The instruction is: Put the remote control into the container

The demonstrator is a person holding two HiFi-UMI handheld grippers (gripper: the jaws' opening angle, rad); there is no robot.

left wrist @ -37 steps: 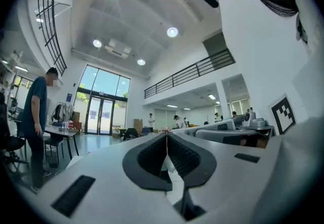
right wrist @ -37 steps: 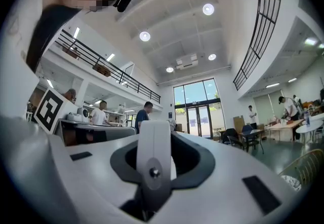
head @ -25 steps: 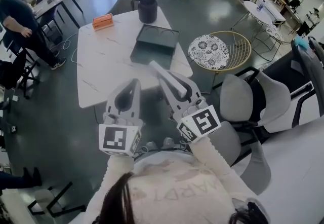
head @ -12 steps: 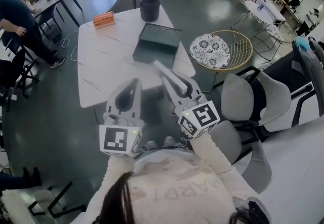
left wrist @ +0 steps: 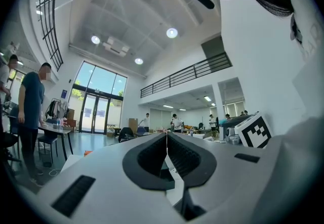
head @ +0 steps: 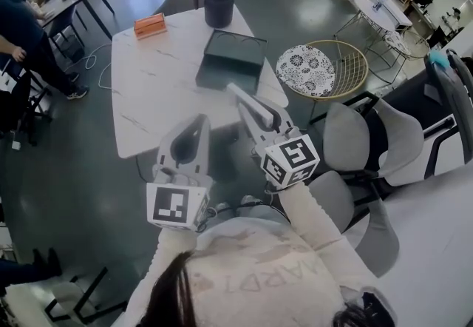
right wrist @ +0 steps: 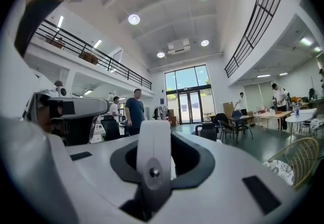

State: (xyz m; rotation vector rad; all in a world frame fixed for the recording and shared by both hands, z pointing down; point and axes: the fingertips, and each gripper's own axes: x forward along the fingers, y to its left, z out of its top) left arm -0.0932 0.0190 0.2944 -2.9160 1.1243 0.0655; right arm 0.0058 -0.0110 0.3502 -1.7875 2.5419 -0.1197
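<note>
Pale grey slim remote control (head: pixel 244 101) is riding clamped in the right hand-held gripper (head: pixel 262 120), which is advancing toward the dark rectangular container (head: pixel 230 59) on the white marble surface (head: pixel 151 89). The delivery is judged under way. The left hand-held gripper (head: pixel 196 126) is staying closed and empty.

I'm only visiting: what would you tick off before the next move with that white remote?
1. Remote control clamped in right gripper: ok.
2. Left gripper shut, empty: ok.
3. Container open on top, on the table: ok.
4. Remote control over container: not ok, held short of it.
5. Jug and orange box apart from container: ok.
6. Container's inside free: cannot tell.
</note>
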